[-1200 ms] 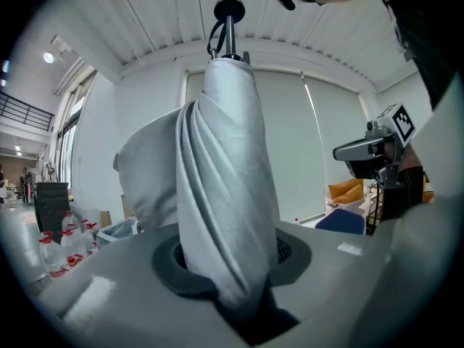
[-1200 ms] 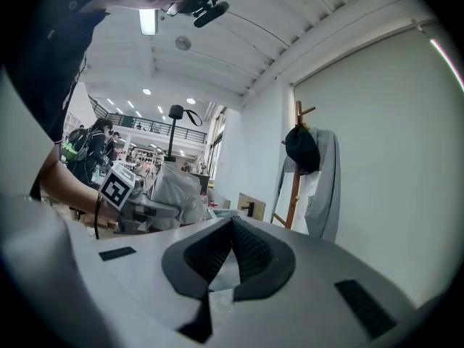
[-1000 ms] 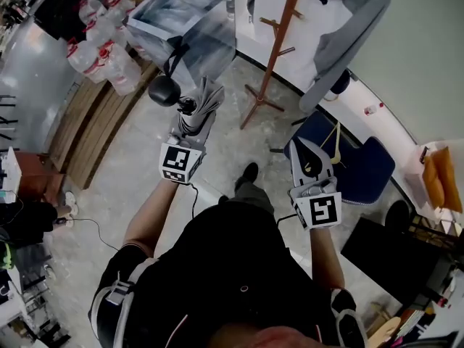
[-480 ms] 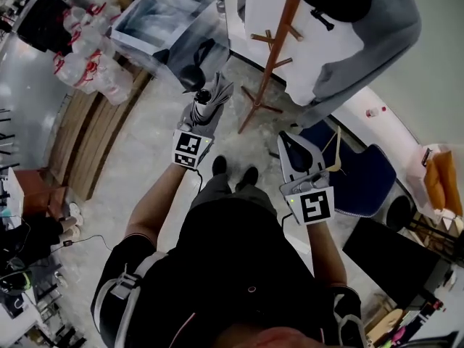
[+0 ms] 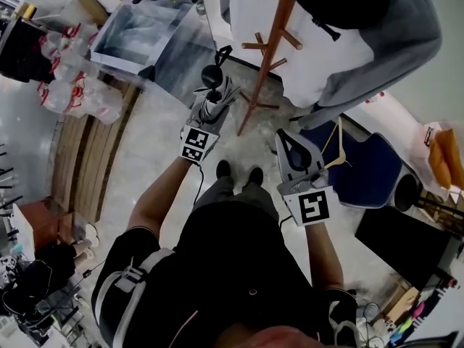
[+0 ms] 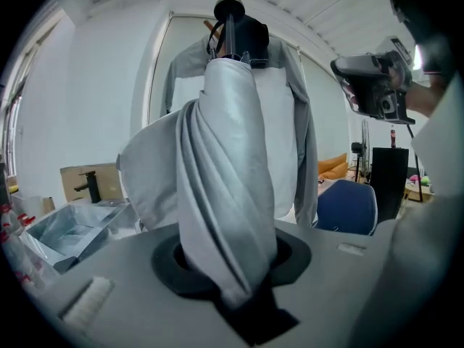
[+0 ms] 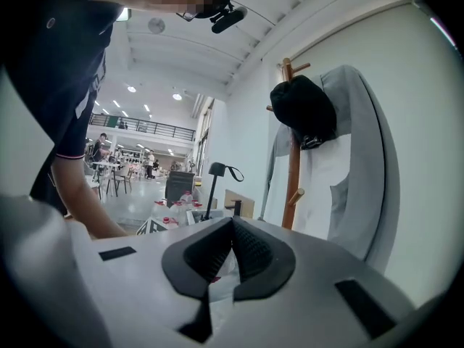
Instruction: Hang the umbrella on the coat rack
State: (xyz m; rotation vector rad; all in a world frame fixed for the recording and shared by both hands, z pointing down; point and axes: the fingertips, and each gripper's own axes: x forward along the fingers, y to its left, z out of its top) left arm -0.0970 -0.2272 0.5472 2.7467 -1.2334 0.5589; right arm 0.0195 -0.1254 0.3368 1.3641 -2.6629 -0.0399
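Note:
My left gripper point(image 5: 209, 114) is shut on a folded grey umbrella point(image 6: 225, 187), holding it by the bunched fabric. Its black knob handle point(image 5: 212, 75) with a wrist strap points away from me toward the coat rack. In the left gripper view the handle point(image 6: 230, 9) stands upright in front of the hung jacket. The wooden coat rack point(image 5: 269, 49) stands just beyond, carrying a grey-and-white jacket point(image 5: 341, 56) and a black cap point(image 7: 303, 114). A bare peg point(image 7: 295, 194) sticks out low on the pole. My right gripper point(image 5: 288, 142) is shut and empty, to the right of the umbrella.
A blue chair point(image 5: 362, 169) with a wooden hanger point(image 5: 333, 151) on it sits right of the rack's base point(image 5: 254, 106). A clear plastic bin point(image 5: 156, 35) and packs of water bottles point(image 5: 72, 67) lie to the left. A black box point(image 5: 399, 245) is at lower right.
The person has stepped toward the coat rack, so it looms larger. Both grippers moved forward with them, the left one sinking, and the umbrella's handle now lies close to the rack's pole.

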